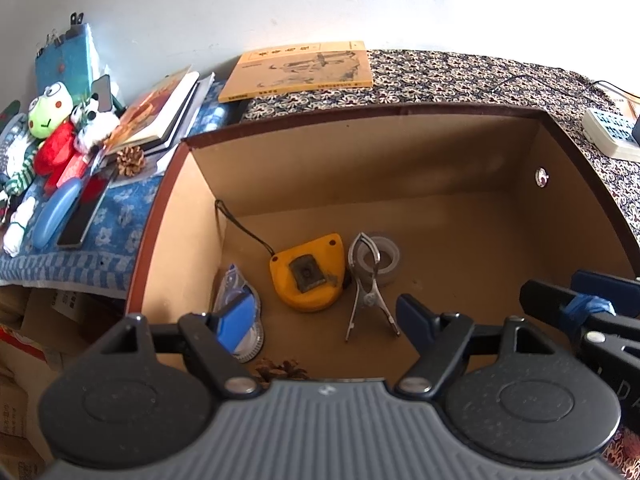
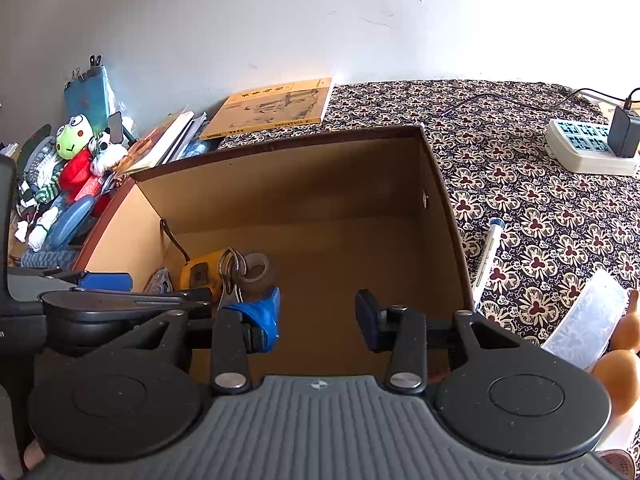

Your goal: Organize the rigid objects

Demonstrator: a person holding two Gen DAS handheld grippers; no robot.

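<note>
Brown cardboard is forming the open box (image 1: 400, 168), its matte floor carrying a rounded yellow tape measure (image 1: 308, 274), a shiny metal clip (image 1: 368, 296) and a clear tape roll (image 1: 384, 258) bunched near the left wall. I am holding my left claw (image 1: 324, 320) wide open above them, empty. My right claw (image 2: 318, 316) is hanging parted over bare floor, gripping nothing.

Brown box (image 1: 400, 184) mid-frame; yellow tape measure (image 1: 308, 272) inside; dark floral cloth (image 2: 540, 200) right; green frog toy (image 1: 46, 114) left; yellow book (image 1: 298, 70) top.
</note>
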